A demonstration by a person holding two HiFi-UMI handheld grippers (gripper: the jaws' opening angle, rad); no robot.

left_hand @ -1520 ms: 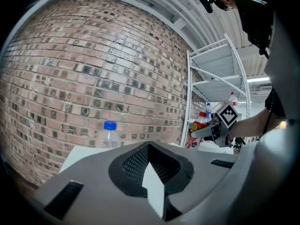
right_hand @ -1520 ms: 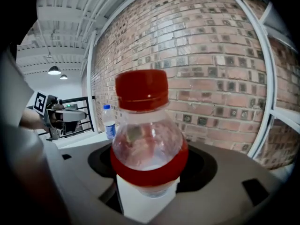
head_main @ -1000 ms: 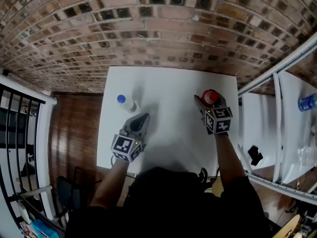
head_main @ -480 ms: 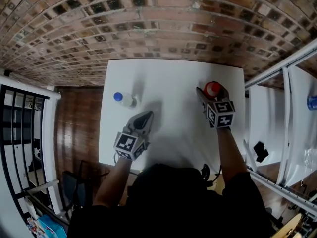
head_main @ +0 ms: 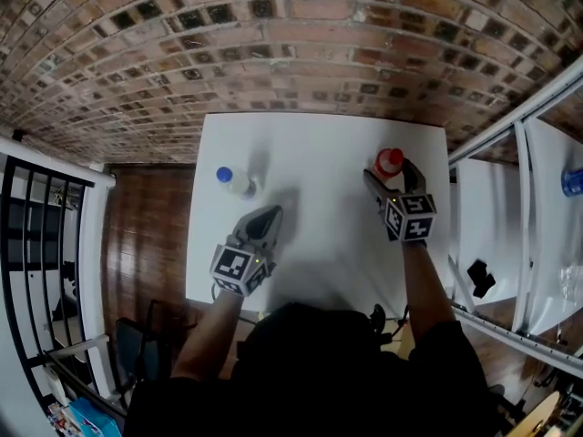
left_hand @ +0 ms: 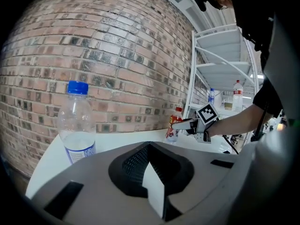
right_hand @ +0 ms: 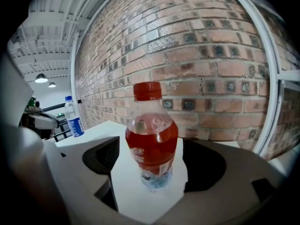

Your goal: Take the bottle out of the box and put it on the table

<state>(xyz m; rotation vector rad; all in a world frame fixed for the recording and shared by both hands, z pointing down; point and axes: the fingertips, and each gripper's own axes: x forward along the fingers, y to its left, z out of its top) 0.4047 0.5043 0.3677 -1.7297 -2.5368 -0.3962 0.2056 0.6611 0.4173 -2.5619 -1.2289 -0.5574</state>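
A red-capped bottle of red drink stands upright on the white table at the right. My right gripper is open just behind it. In the right gripper view the red-capped bottle stands in the gap between the jaws with neither pad touching it. These jaws have just been opening. A clear water bottle with a blue cap stands at the table's left. My left gripper is shut and holds nothing, a little nearer than the water bottle and to its right.
A brick wall runs close behind the table. A white shelf rack with bottles stands to the right. Wooden floor and a black railing lie off the table's left edge.
The right gripper's jaws have spread wider and let go of the red-capped bottle, which stays standing on the table. The left gripper has kept still and shut.
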